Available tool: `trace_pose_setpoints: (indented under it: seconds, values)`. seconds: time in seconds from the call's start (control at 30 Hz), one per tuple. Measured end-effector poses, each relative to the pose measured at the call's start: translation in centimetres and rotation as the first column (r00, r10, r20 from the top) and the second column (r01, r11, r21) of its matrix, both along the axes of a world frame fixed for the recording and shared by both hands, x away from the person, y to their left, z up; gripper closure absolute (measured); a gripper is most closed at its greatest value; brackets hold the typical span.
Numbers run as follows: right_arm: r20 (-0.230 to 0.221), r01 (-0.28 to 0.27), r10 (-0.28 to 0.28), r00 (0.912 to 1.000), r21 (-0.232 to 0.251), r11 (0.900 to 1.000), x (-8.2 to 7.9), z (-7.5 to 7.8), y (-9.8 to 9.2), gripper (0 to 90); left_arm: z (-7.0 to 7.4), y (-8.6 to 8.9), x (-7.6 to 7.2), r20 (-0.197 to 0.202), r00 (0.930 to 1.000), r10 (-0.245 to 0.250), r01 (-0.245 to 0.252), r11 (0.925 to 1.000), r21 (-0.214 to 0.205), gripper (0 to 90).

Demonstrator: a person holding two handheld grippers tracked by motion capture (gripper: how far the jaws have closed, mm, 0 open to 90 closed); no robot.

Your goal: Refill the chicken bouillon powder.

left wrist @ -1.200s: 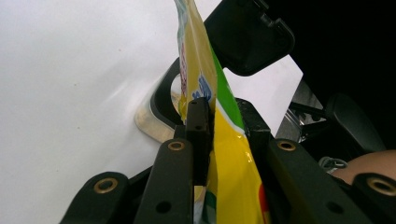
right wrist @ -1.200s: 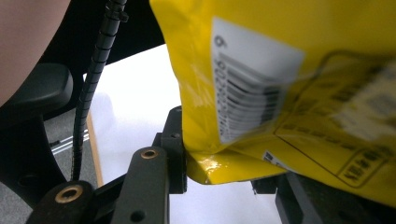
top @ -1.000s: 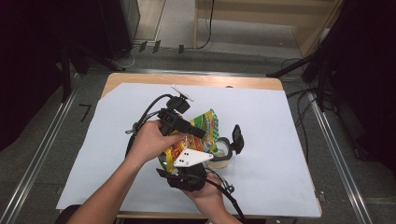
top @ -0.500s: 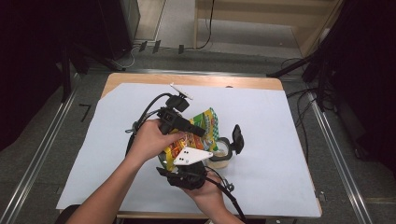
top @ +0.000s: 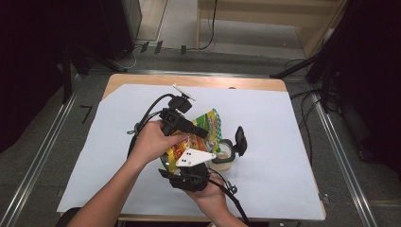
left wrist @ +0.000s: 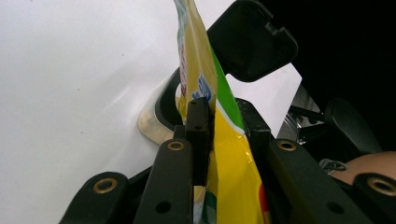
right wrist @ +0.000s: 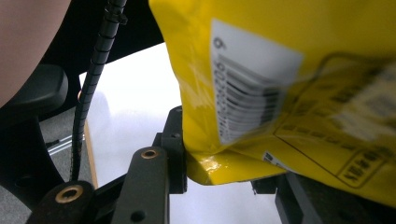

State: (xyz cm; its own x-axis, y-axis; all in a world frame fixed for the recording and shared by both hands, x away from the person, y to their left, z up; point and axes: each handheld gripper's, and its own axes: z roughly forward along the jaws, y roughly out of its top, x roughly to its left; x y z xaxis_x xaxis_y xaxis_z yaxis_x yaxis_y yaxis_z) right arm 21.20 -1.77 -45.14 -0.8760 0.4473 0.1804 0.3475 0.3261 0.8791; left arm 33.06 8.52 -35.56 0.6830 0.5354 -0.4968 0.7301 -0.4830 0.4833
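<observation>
A yellow and green snack bag hangs tilted over a small round container whose black flip lid stands open. My left gripper comes in from the left and is shut on the bag's upper part; in the left gripper view both jaws of the left gripper press the bag above the container rim and lid. My right gripper reaches up from below, under its grey plate. In the right gripper view, the right gripper is shut on the bag's bottom edge.
A white sheet covers the wooden table. Black cables loop behind the left hand. Metal rails run along both sides of the table, and dark equipment stands around it.
</observation>
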Motion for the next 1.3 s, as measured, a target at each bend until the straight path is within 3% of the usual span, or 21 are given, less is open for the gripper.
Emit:
trace_pose_setpoints:
  seconds: [1.3]
  values:
    - [-0.030, 0.004, -0.003, 0.9996, 0.020, 0.9998, -0.08, 0.58, 0.09, 66.0, 0.43, 0.02, 0.13, -0.011, 0.9999, 0.003, -0.003, 1.0000, -0.002, 78.1]
